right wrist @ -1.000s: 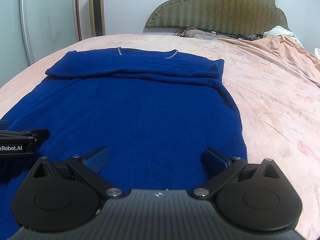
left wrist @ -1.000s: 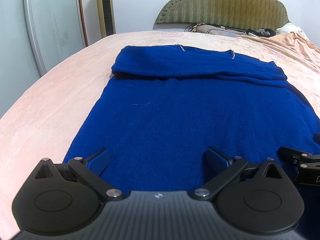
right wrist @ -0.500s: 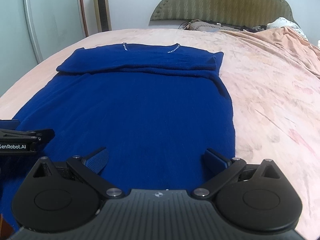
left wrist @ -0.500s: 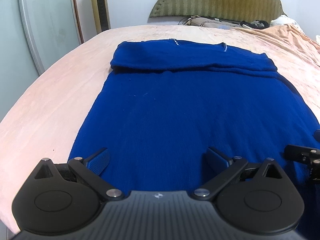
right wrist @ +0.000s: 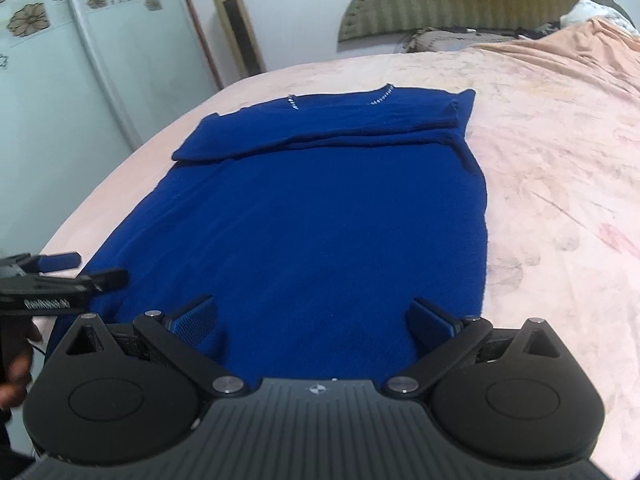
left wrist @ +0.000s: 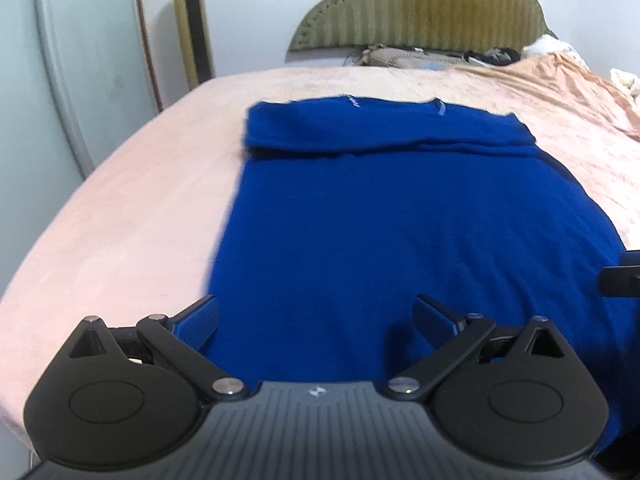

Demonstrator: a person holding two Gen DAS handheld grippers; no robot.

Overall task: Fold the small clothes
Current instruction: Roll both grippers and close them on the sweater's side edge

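Observation:
A royal-blue knitted garment (left wrist: 384, 208) (right wrist: 312, 208) lies flat on the pink bed cover, its neck end farthest from me and its sleeves folded across the top. My left gripper (left wrist: 316, 314) hovers open over the garment's near left hem. My right gripper (right wrist: 314, 316) is open above the near right hem. Nothing is held between either pair of fingers. The left gripper (right wrist: 84, 270) also shows at the left edge of the right wrist view, and a part of the right gripper (left wrist: 620, 276) shows at the right edge of the left wrist view.
The pink bed cover (left wrist: 132, 216) (right wrist: 560, 184) extends around the garment. An olive padded headboard (left wrist: 420, 4) and piled items (left wrist: 400, 56) stand at the far end. A gold tower fan (left wrist: 192, 24) and a pale cabinet (right wrist: 80, 60) stand left of the bed.
Both grippers have drawn back and risen, so more of the bed and room shows. The right wrist view has tilted. Both stay open; the garment has not moved.

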